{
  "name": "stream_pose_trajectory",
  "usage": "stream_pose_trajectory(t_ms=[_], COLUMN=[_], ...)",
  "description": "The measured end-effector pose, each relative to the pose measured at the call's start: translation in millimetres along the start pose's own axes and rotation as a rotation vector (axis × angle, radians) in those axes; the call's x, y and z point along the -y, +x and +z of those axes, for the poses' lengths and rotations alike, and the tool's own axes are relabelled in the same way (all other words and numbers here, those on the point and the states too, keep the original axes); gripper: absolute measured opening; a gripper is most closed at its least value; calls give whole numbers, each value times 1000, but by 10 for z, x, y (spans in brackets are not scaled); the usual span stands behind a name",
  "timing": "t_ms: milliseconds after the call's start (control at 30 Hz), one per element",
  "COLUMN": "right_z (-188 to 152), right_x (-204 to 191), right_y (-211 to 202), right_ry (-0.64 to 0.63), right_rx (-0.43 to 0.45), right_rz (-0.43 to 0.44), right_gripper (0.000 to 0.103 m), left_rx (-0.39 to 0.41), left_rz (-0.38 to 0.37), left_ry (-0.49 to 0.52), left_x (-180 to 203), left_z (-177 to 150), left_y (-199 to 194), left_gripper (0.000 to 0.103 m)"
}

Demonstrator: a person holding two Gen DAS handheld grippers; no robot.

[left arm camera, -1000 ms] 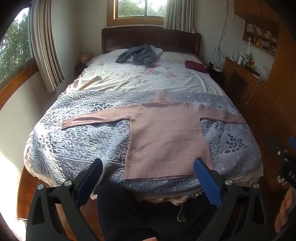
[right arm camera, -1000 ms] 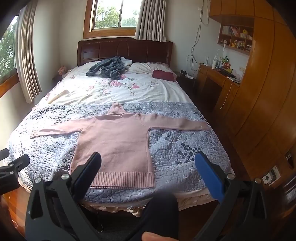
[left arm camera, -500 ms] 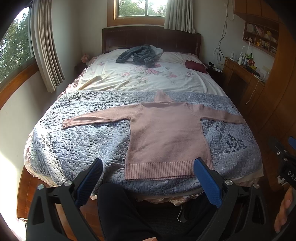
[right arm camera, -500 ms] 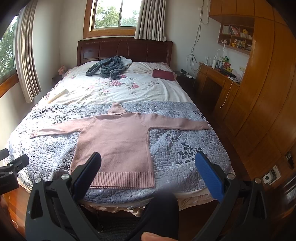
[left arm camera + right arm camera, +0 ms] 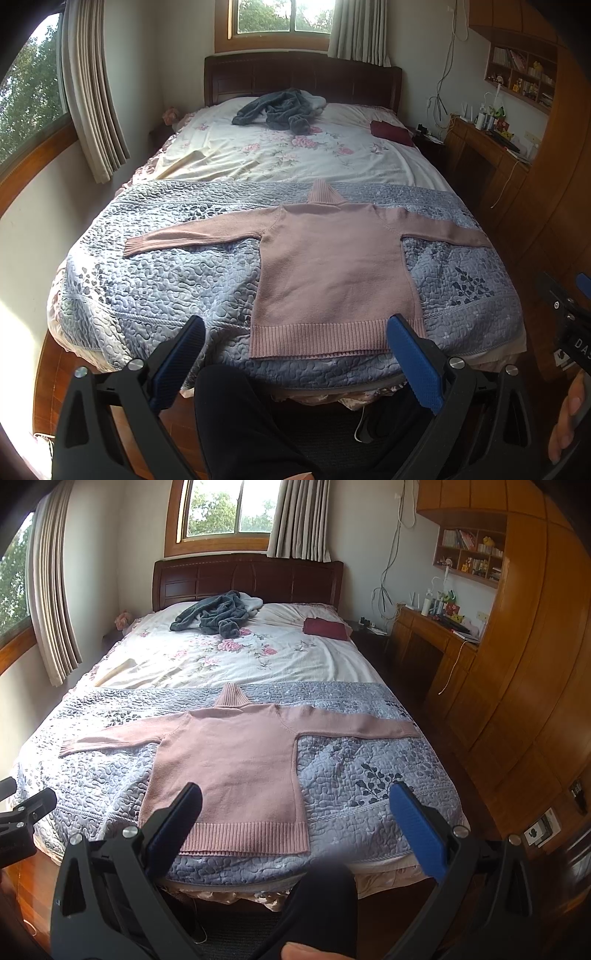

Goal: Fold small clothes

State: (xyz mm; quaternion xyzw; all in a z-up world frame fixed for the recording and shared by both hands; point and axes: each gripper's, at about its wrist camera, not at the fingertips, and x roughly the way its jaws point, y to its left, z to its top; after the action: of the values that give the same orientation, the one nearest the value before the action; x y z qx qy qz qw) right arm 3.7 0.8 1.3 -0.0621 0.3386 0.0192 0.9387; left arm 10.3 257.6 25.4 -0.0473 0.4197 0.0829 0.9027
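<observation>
While jaws gape — sweater [image 5: 334,266] lies flat.

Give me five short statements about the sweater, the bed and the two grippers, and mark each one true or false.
1. The pink sweater lies flat with both sleeves spread out. True.
2. The left gripper is shut on the hem. False: it is open, holding nothing.
3. A grey garment lies bunched near the headboard. True.
4. The sweater's collar points toward the foot of the bed. False: it points toward the headboard.
5. The right gripper is open. True.
</observation>
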Motion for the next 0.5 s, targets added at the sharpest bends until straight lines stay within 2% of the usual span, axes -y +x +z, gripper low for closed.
stream_pose_trajectory(t_ms=[500], right_z=[-9], right_x=[13], right_y=[-23], right_ry=[3], right_rx=[2], right_rz=[0], right_gripper=[100], left_rx=[4], left_rz=[0], left_ry=[-2], left_x=[-19], left_z=[-5], left_y=[5], left_gripper=[99])
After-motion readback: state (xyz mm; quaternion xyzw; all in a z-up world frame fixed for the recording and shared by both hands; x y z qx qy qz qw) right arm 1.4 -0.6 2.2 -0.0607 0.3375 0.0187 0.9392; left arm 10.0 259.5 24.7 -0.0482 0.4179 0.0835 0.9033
